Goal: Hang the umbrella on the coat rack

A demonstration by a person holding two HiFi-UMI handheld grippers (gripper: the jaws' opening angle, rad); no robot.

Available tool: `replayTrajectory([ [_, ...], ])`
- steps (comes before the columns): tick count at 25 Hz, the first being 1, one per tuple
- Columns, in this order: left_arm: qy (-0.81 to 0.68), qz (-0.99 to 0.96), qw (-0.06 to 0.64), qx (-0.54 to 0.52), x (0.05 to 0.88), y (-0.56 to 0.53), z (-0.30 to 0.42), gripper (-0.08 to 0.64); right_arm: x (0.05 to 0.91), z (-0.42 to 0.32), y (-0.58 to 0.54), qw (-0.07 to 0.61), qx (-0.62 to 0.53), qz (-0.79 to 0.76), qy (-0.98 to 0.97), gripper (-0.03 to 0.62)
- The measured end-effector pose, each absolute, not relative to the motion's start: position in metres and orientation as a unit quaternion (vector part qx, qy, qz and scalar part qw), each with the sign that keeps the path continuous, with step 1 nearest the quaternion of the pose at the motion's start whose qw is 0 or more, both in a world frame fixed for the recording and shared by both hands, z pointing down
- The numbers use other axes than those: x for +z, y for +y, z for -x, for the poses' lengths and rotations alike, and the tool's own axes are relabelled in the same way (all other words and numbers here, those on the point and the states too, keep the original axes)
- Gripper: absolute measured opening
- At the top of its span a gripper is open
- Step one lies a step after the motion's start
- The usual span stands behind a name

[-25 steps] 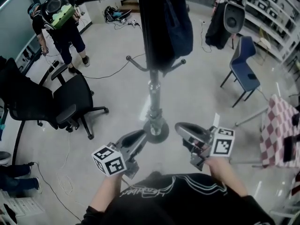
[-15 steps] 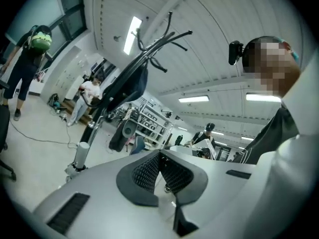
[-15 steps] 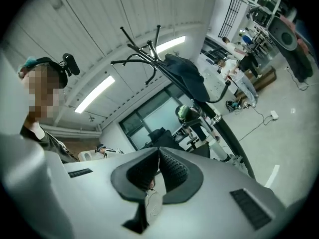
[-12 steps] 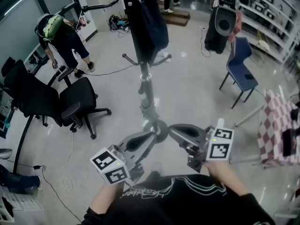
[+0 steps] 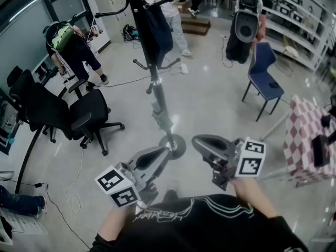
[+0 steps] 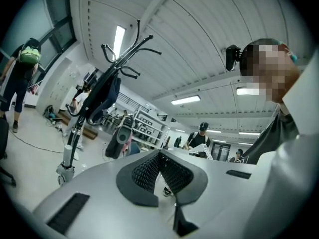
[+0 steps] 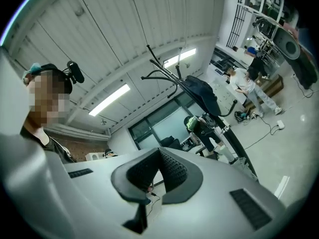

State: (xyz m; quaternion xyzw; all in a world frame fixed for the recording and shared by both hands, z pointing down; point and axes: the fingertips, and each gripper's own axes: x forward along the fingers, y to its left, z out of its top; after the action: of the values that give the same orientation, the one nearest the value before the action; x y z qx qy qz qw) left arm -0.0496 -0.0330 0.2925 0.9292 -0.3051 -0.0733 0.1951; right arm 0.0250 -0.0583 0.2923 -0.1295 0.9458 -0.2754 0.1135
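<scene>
The coat rack (image 5: 156, 96) stands on the floor ahead of me, with its round base (image 5: 176, 146) just beyond my grippers. A dark blue folded umbrella (image 5: 157, 33) hangs from an upper hook beside the pole. My left gripper (image 5: 164, 151) and right gripper (image 5: 198, 140) are low in front of my chest, either side of the base and well clear of the rack. Both are shut with nothing between the pads. The left gripper view shows the rack (image 6: 75, 138) and umbrella (image 6: 103, 96) at the left. In the right gripper view the rack (image 7: 232, 136) leans right, with the umbrella (image 7: 203, 96) on it.
A black office chair (image 5: 79, 114) stands left of the rack and a blue chair (image 5: 262, 77) at the right. A checked tablecloth (image 5: 307, 135) covers a table at the far right. A person with a green backpack (image 5: 71, 46) and another in white (image 5: 170, 4) stand beyond. Cables (image 5: 118, 83) lie on the floor.
The rack has drawn away and shifted left in the head view, and more of the room shows behind it. Both grippers stay low in front of me, empty.
</scene>
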Motion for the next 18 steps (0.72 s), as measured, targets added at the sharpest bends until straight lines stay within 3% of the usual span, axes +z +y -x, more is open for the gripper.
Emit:
replayTrajectory([
  [18,-0.306,-0.935,0.167,-0.068,0.276,0.008,0.015,-0.002,0.277,-0.058,-0.019,0.13,-0.272,0.128,0.945,0.014],
])
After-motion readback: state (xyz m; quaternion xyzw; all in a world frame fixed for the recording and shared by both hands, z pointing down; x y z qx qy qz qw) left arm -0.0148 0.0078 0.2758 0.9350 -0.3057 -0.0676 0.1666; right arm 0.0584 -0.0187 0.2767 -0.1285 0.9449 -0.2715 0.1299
